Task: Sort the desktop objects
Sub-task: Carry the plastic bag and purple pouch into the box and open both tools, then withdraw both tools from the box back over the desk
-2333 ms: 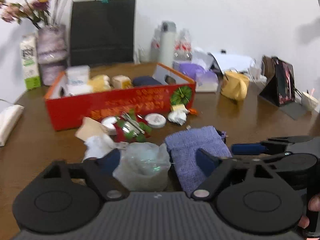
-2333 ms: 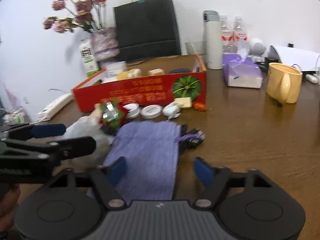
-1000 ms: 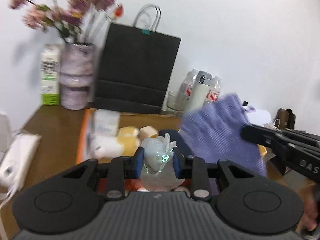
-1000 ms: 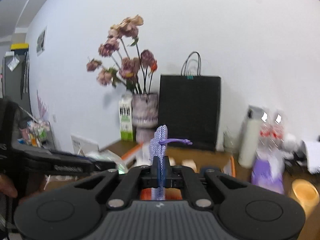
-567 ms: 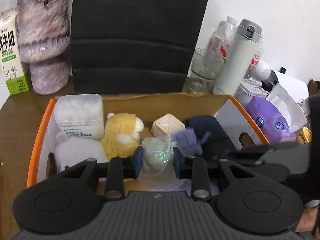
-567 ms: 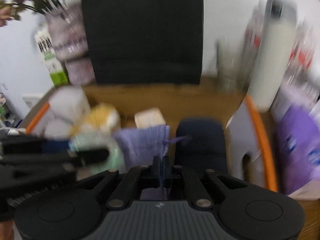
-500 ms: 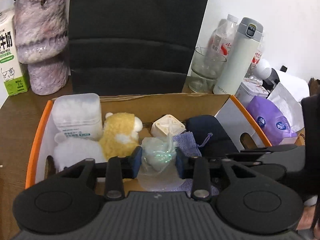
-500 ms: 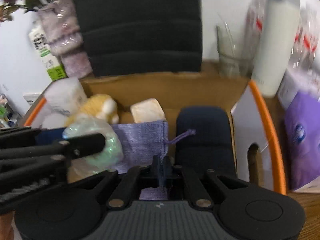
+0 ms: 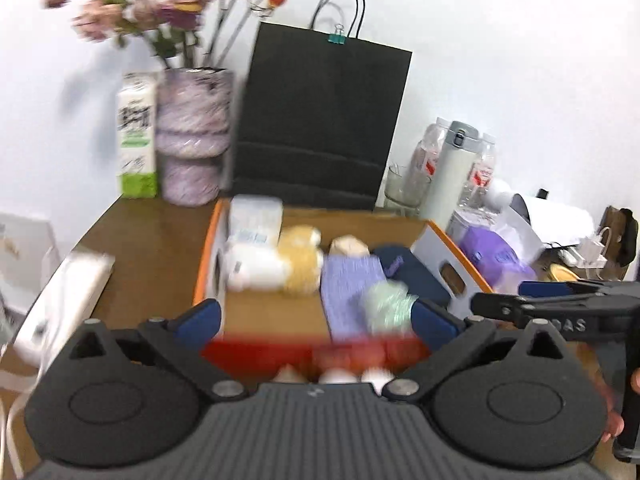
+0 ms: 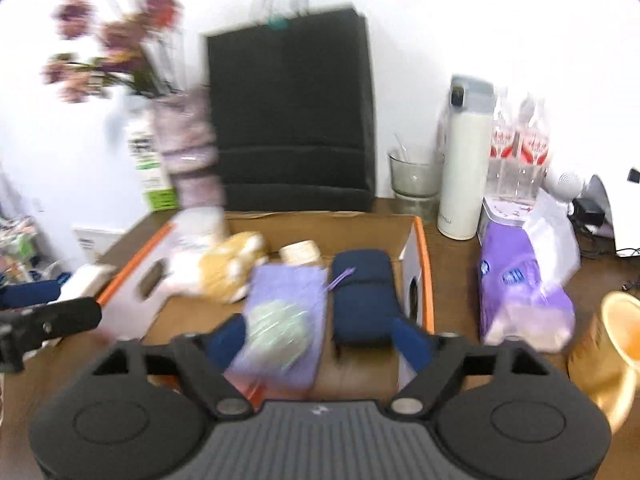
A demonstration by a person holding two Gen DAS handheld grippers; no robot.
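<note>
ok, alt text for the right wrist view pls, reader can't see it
The right gripper, jaws open and empty, hangs over an orange-rimmed cardboard box where a purple drawstring pouch lies with a clear plastic bag on it, beside a navy case. A black paper bag and white flask stand behind; the picture is blurred.

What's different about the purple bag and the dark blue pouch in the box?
The purple bag is pale lilac woven cloth; the dark blue pouch is navy and smooth. The purple bag lies flat with a clear crinkly packet on top; the dark blue pouch looks plump with nothing on it. The purple bag has a drawstring; none shows on the pouch. Both lie side by side in the red box.
</note>
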